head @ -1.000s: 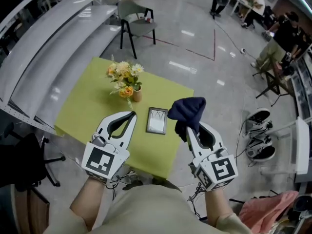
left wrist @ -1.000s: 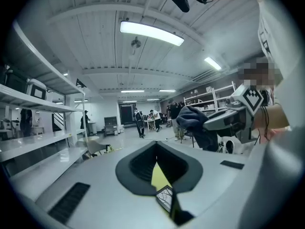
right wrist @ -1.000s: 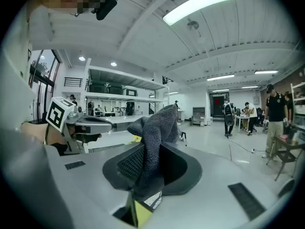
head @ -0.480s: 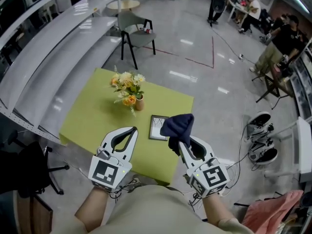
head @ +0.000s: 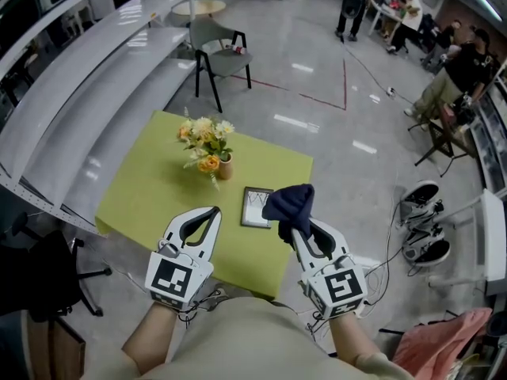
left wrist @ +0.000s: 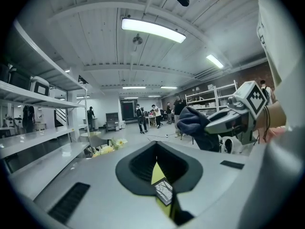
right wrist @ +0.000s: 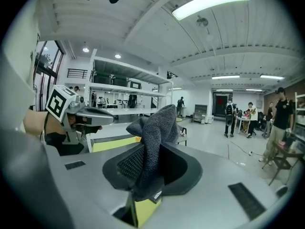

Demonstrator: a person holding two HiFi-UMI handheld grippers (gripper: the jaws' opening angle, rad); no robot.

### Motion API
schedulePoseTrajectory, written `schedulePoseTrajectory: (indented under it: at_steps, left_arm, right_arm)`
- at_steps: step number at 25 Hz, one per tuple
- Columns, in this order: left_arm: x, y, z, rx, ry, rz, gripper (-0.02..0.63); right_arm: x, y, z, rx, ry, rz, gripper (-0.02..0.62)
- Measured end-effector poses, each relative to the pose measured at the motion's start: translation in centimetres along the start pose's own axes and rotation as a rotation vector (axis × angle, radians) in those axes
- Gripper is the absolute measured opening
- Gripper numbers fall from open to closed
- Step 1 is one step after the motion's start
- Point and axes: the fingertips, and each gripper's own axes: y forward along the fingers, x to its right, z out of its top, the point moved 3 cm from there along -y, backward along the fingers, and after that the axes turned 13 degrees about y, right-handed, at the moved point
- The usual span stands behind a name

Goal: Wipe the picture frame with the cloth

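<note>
While the right gripper (head: 291, 226) is clenched on the dark cloth (head: 290, 203), most of that cloth sits as a loose wad above the jaw tips, with a strip pinched between them in the right gripper view. The picture frame (head: 255, 207) lies flat on the green table (head: 150, 188), glass up, toward the near right part of the top. In the head view the cloth covers the frame's right edge, but it looks held in the air over it, so wiping seems not yet begun. The left gripper (head: 214, 210) hangs just left of the frame with jaws pressed together on nothing; its own view shows only a thin slit with the table and frame below. Risks as judged: the frame is unbraced, so a sideways drag of the cloth could slide it across the smooth top, maybe off the near edge. The bunched wad may touch with one small lump and miss most of the glass. The thin pinch could let the cloth pull out under friction. A small vase (head: 226, 167) of flowers (head: 204, 141) stands just beyond the frame's far left corner, so a long forward stroke could tip it.
</note>
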Motion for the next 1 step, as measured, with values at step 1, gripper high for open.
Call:
schedulePoseTrajectory:
  at_steps: [1]
  left_arm:
    - [-0.11,0.14,-0.15,-0.005,0.0,0.003,0.008]
  right_arm:
    - [0.04,0.09,0.02,0.0,0.0,0.001,0.089]
